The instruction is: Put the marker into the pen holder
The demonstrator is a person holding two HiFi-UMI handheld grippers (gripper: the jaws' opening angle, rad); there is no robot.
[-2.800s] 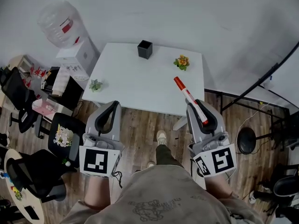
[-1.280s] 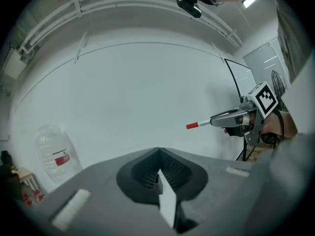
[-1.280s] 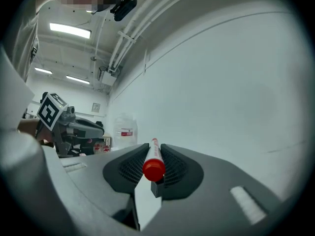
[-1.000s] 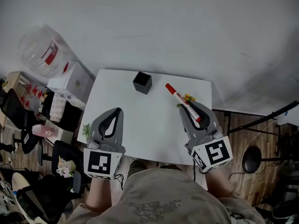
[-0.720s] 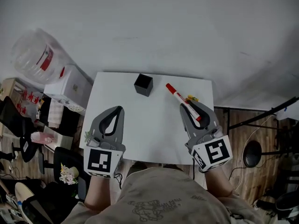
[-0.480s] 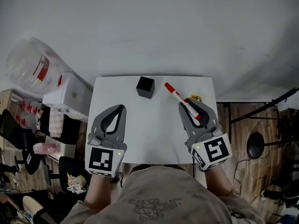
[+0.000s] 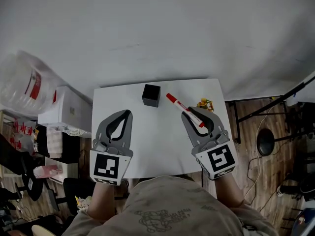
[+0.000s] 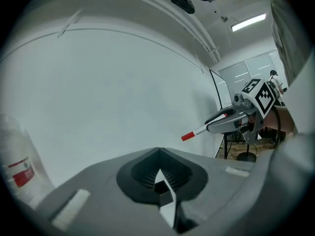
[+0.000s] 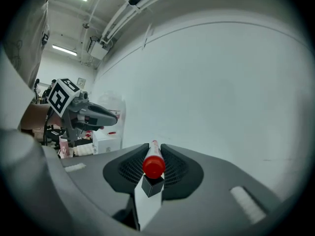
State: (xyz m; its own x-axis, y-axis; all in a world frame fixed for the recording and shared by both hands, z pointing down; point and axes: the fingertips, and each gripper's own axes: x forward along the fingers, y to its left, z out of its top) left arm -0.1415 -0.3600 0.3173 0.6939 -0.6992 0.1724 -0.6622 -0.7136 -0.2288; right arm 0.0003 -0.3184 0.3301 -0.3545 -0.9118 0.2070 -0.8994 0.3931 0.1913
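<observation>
Now, your right gripper (image 7: 196,118) is pinching the marker (image 7: 183,110): its jaws are pressed on the white barrel, and the red cap end sticks out forward past the jaw tips. In the right gripper view, the red cap sits exactly between the two jaws. In the head view, the marker is slanted, with the cap pointing up and to the left, toward the pen holder (image 7: 151,95). The cap is near the holder, at its right side, but it is not over the opening.

The pen holder is a small black cube-shaped cup. It stands upright near the far edge of the white table (image 7: 157,146).

Your left gripper (image 7: 124,116) has its jaws pressed together, with nothing between them. It is over the left part of the table, well apart from the right gripper.

A small flower ornament (image 7: 204,103) lies on the table just beside the right gripper. A big clear water bottle (image 7: 22,85) is at the left, off the table.
</observation>
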